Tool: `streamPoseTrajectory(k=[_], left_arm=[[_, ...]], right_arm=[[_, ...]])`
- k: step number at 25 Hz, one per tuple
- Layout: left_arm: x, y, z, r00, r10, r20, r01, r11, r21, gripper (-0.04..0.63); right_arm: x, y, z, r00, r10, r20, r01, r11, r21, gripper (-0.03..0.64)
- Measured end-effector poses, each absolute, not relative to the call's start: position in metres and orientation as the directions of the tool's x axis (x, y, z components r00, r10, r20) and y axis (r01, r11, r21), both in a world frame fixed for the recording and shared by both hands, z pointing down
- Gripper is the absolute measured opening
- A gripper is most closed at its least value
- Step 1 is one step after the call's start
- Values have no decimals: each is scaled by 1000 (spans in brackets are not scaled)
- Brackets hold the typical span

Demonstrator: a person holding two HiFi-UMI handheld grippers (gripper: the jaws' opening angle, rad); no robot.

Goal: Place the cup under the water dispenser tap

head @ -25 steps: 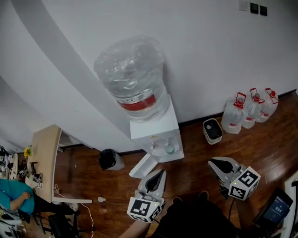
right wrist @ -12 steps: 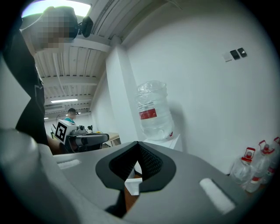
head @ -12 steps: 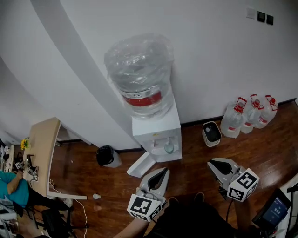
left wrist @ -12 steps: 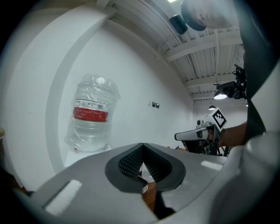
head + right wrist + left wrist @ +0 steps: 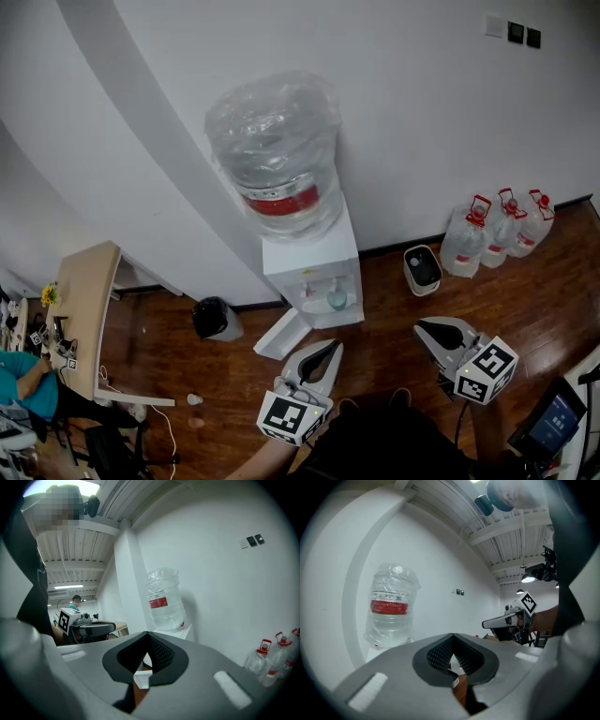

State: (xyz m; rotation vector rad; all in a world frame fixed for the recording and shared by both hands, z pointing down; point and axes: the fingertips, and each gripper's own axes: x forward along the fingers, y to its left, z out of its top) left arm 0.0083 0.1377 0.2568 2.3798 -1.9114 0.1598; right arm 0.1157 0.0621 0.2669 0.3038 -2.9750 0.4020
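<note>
A white water dispenser [image 5: 314, 272] with a big clear bottle [image 5: 277, 155] stands against the wall. A small pale cup [image 5: 337, 299] sits in its recess under the taps. My left gripper [image 5: 328, 349] is shut and empty, held low in front of the dispenser and pointing toward it. To the right, my right gripper [image 5: 424, 328] is also shut with nothing in it. In the left gripper view, the left gripper [image 5: 452, 637] faces the bottle [image 5: 391, 604], with the right gripper [image 5: 506, 620] beside it. The right gripper view shows the right gripper [image 5: 147, 634], the bottle [image 5: 164, 599] and the left gripper [image 5: 89, 629].
Several red-capped water jugs [image 5: 497, 230] and a small white bin [image 5: 423, 269] stand by the wall at the right. A white panel [image 5: 281, 335] leans by the dispenser's foot, and a black bin [image 5: 216, 319] stands left of it. A desk [image 5: 84, 319] and a seated person [image 5: 23, 384] are far left.
The head view has shifted a little. Both grippers stay shut and nearly where they were, and the cup has not moved.
</note>
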Motion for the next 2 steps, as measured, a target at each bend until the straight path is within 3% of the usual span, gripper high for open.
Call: streamPoseTrajectory(k=[2], left_arm=[[10,139,260,213,-966,144,-976,-218,-24,3]], right_arm=[[116,65,268,-972,-177,152,-212,945,-251,0]])
